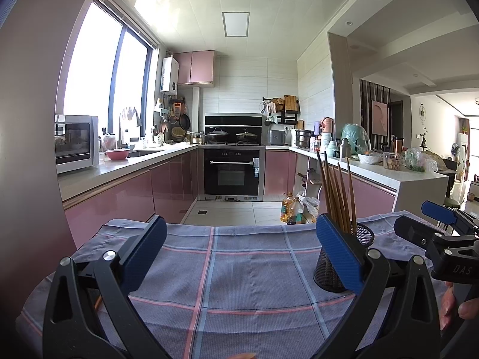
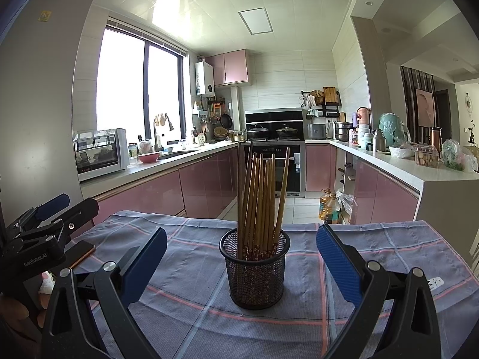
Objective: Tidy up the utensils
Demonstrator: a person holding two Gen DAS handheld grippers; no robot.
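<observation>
Both grippers agape — right view (image 2: pixel 242 257) alone shows mesh cup (image 2: pixel 254 272) whole.

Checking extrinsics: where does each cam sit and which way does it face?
Left wrist: on the left tool, facing the kitchen across the plaid cloth; mesh cup off to its right; the right tool and fingertips show at right.
Right wrist: on the right tool, centred on the mesh cup of chopsticks; the left tool shows at left.
Shared: cup, cloth, oven.
</observation>
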